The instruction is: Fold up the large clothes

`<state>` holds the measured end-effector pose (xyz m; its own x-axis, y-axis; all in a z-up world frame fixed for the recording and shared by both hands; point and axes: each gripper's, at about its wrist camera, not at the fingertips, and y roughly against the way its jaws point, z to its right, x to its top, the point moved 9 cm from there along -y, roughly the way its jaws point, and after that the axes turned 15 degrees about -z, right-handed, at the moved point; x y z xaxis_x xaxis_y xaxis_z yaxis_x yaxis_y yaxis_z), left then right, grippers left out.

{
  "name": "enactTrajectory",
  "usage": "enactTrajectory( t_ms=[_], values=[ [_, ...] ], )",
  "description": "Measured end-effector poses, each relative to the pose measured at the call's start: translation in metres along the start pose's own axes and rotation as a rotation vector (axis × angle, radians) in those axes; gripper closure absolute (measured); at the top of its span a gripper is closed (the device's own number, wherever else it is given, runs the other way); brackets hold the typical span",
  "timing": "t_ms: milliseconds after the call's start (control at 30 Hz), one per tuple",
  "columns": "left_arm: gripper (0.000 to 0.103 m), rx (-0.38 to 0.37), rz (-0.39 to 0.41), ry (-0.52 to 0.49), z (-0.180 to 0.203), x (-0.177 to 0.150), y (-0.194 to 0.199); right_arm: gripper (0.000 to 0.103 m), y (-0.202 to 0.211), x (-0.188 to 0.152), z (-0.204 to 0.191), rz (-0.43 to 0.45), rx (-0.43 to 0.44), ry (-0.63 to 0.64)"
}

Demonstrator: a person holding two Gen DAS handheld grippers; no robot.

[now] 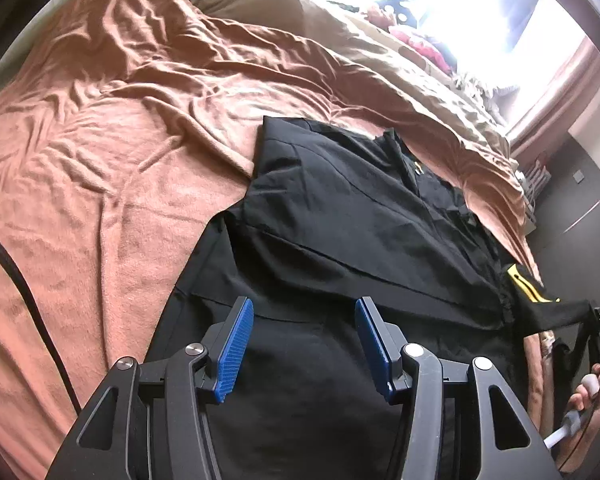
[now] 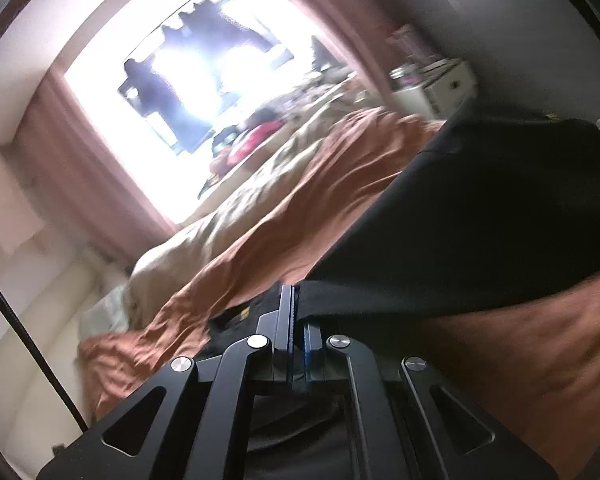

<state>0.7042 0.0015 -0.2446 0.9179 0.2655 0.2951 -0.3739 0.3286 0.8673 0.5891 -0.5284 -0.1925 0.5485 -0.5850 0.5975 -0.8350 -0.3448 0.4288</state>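
Far left of the left wrist view: just rumpled orange blanket [image 1: 100,152] over the bed, plus a black cable [image 1: 24,280] down the edge. Middle: black garment [image 1: 340,216] spread flat, partly folded already, long axis stretched away from the camera toward the window [image 1: 460,8]. Left gripper [image 1: 304,344] hung right over the near end, blue fingers [image 1: 236,344] apart, nothing between them, not touching cloth as far as could be told. Further right: a yellow patch [image 1: 520,284] on the garment, too small to read. No brand or writing legible anywhere.

Far right: a flap of garment pulled off the bed edge into the right gripper [image 1: 598,328]. Right wrist view pretty blurry, but right gripper [image 2: 298,320] clearly clamped tight on a black fabric edge [image 2: 460,220], cloth lifted and draped off to the right of the fingers. Looked like a side fold: flap to be carried back across the long axis toward the left. Right hand the one doing the work, left nearer the body of the garment for pinning.
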Motion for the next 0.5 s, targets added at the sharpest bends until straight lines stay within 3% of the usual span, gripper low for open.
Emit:
enactTrajectory(
  t_ms=[267, 433, 500],
  values=[
    [0.048, -0.038, 0.009, 0.036, -0.001, 0.003, 0.005, 0.103, -0.086, -0.05, -0.067, -0.215, 0.012, 0.118],
    [0.048, -0.05, 0.026, 0.078, -0.004, 0.005, 0.013, 0.103, -0.141, -0.036, -0.059, -0.321, -0.07, 0.157],
    [0.048, -0.05, 0.029, 0.079, -0.002, 0.004, 0.016, 0.103, -0.146, -0.035, -0.056, -0.354, -0.104, 0.144]
  ],
)
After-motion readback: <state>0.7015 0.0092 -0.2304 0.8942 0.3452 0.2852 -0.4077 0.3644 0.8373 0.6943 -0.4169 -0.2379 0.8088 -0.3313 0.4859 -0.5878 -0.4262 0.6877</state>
